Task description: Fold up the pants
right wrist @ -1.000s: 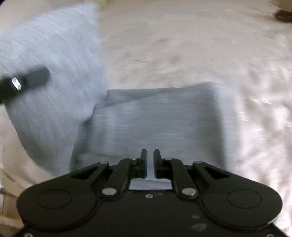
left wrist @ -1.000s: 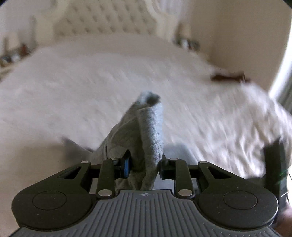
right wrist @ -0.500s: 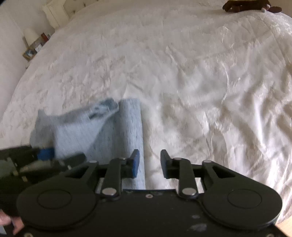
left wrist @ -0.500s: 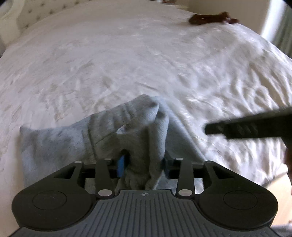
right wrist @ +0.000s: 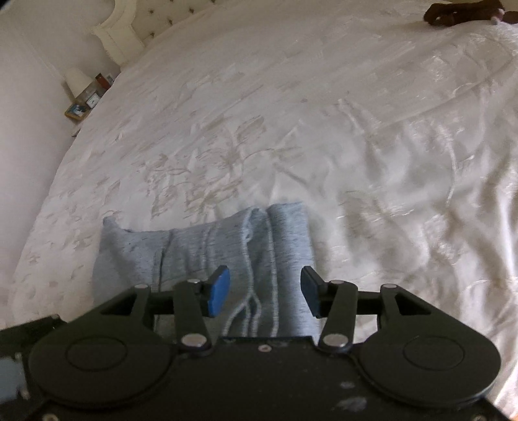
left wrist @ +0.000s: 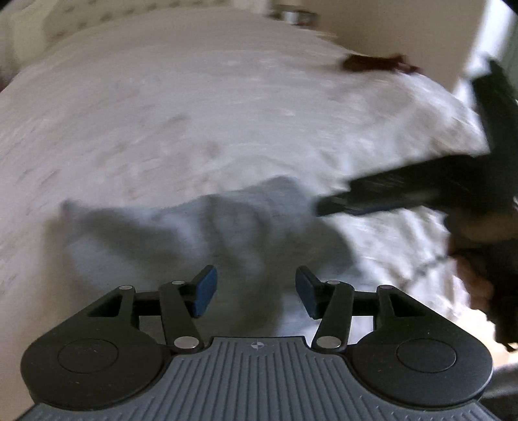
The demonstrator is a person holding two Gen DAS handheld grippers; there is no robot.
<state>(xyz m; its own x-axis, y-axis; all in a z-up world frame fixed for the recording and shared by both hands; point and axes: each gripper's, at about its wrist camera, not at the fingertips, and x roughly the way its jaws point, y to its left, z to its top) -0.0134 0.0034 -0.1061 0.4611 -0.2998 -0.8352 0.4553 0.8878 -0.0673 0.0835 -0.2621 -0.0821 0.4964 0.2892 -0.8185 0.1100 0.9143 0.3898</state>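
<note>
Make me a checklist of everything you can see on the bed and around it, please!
Surface: white bedspread with a pale flower pattern, creased.
Job's things: grey pants lying folded on the bedspread near its front edge, drawstring on top.
Clutter: a dark brown thing at the far edge of the bed; too small to tell what it is.
Grippers: left tool jaws opening, above the pants, pads not pressing on them. Right tool jaws opening, pants below, not gripped. A hand holds the right tool.
Cables: nothing seen.
Surroundings: tufted headboard, bedside table with a lamp and small items, pale walls.
</note>
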